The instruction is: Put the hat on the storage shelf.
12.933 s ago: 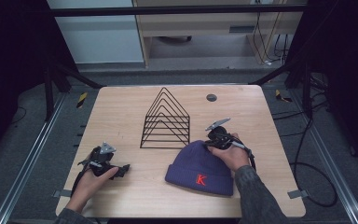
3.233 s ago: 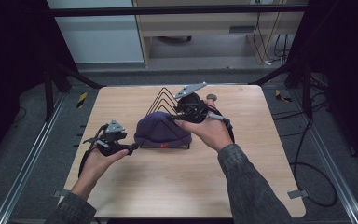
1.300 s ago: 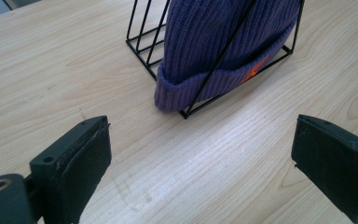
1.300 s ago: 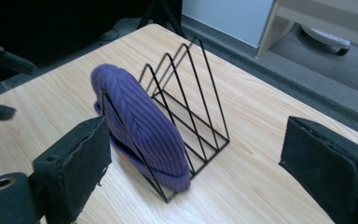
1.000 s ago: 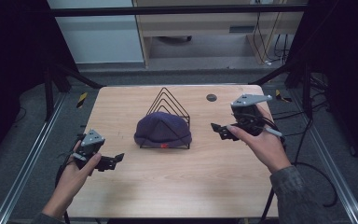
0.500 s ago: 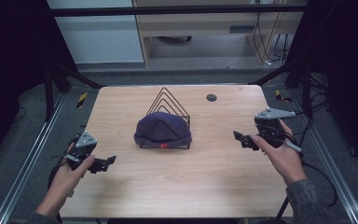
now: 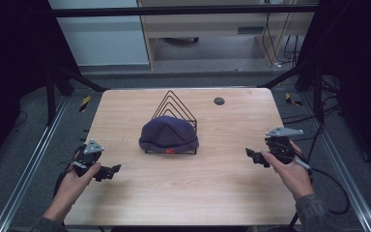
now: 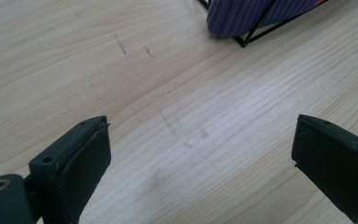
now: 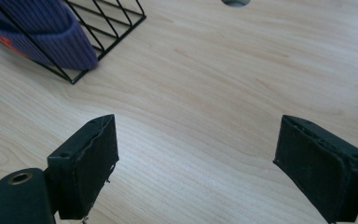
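A purple knit beanie (image 7: 169, 135) sits draped over a black wire rack (image 7: 174, 108) at the centre of the high view, on a pale wooden table (image 7: 193, 193). Both tools have pulled away from it: the left gripper (image 7: 107, 171) rests at lower left, the right gripper (image 7: 254, 155) at mid right, each well apart from the rack, jaws spread wide and holding nothing. Seconds ago the right hand was pressing the cap onto the rack; earlier still, the cap lay flat at the table's lower right. With the cap hung and both hands withdrawn, the job appears complete. A small dark disc (image 7: 219, 101) lies toward the upper right.
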The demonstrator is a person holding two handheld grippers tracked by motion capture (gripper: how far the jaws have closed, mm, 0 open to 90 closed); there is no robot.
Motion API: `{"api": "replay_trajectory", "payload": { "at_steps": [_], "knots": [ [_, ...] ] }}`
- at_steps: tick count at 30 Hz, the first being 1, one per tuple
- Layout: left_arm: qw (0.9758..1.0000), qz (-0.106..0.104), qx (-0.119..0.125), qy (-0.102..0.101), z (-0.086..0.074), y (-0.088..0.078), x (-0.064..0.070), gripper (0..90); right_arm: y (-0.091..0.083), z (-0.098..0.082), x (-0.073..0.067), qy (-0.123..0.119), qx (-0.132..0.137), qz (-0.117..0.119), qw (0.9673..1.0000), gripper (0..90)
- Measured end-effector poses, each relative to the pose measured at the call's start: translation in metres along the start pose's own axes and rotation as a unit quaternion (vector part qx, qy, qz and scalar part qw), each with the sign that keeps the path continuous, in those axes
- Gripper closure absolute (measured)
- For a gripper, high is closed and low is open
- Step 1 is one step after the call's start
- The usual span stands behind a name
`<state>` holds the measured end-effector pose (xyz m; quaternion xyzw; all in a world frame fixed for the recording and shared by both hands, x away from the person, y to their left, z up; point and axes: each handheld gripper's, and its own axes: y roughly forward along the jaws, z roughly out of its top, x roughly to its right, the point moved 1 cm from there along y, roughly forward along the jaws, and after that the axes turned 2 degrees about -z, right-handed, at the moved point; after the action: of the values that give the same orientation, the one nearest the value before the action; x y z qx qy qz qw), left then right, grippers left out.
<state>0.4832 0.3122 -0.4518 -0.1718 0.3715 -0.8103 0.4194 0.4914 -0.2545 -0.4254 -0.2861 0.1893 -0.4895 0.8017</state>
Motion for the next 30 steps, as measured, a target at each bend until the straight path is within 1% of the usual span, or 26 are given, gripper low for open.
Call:
{"api": "replay_trajectory", "payload": {
  "at_steps": [1,3,4,6,8,12,14,15,16,17,18,22,23,25,26,27,28,29,30],
  "knots": [
    [1.0,-0.001,-0.005,0.0,-0.002,0.003,-0.001,4.0,0.005,-0.005,-0.001,-0.001,-0.009,0.002,1.0,13.2],
    [1.0,-0.002,-0.007,-0.001,-0.003,0.005,-0.001,4.0,0.006,-0.006,-0.002,0.001,-0.012,0.003,0.9999,13.2],
    [1.0,-0.003,-0.009,-0.002,-0.004,0.007,-0.001,4.0,0.012,-0.011,-0.003,-0.001,-0.023,0.006,0.9997,13.2],
    [0.9999,-0.004,-0.012,-0.004,-0.006,0.009,-0.002,4.0,0.014,-0.013,-0.004,-0.001,-0.024,0.006,0.9997,13.2],
    [0.9998,-0.004,-0.016,-0.005,-0.008,0.011,-0.002,4.0,0.019,-0.017,-0.005,-0.003,-0.031,0.009,0.9995,13.1],
    [0.9997,-0.005,-0.022,-0.007,-0.012,0.016,-0.003,4.0,0.027,-0.023,-0.008,0.004,-0.042,0.014,0.999,13.2],
    [0.9995,-0.007,-0.028,-0.012,-0.017,0.021,-0.003,4.0,0.029,-0.025,-0.008,0.0,-0.044,0.013,0.999,13.1],
    [0.9995,-0.006,-0.029,-0.012,-0.018,0.022,-0.003,4.0,0.032,-0.027,-0.01,0.004,-0.046,0.015,0.9988,13.1],
    [0.9994,-0.004,-0.032,-0.016,-0.022,0.025,-0.004,4.0,0.035,-0.029,-0.011,0.005,-0.048,0.018,0.9987,13.1],
    [0.9994,-0.004,-0.032,-0.016,-0.022,0.025,-0.004,4.0,0.035,-0.029,-0.011,0.005,-0.048,0.018,0.9987,13.1],
    [0.9993,-0.003,-0.031,-0.022,-0.026,0.028,-0.004,4.2,0.038,-0.031,-0.012,0.006,-0.049,0.016,0.9986,13.1],
    [0.9991,-0.002,-0.029,-0.031,-0.03,0.032,-0.005,4.1,0.044,-0.033,-0.013,0.008,-0.048,0.016,0.9987,12.9],
    [0.999,-0.001,-0.028,-0.035,-0.031,0.035,-0.005,4.1,0.048,-0.035,-0.014,0.016,-0.046,0.018,0.9986,12.8],
    [0.9989,0.001,-0.026,-0.039,-0.031,0.036,-0.006,4.1,0.05,-0.035,-0.014,0.016,-0.047,0.018,0.9986,12.6],
    [0.9989,0.003,-0.025,-0.041,-0.031,0.037,-0.007,4.1,0.052,-0.036,-0.014,0.02,-0.046,0.017,0.9986,12.6],
    [0.9987,0.005,-0.023,-0.046,-0.03,0.039,-0.008,4.1,0.056,-0.037,-0.014,0.03,-0.047,0.018,0.9983,11.9],
    [0.9987,0.005,-0.023,-0.046,-0.03,0.039,-0.008,4.1,0.056,-0.037,-0.014,0.03,-0.047,0.018,0.9983,11.9],
    [0.9985,0.007,-0.021,-0.051,-0.029,0.04,-0.009,4.1,0.057,-0.038,-0.014,0.03,-0.046,0.016,0.9983,11.6],
    [0.9984,0.007,-0.02,-0.052,-0.029,0.041,-0.009,4.2,0.059,-0.038,-0.014,0.037,-0.045,0.014,0.9982,11.5]
  ]
}}
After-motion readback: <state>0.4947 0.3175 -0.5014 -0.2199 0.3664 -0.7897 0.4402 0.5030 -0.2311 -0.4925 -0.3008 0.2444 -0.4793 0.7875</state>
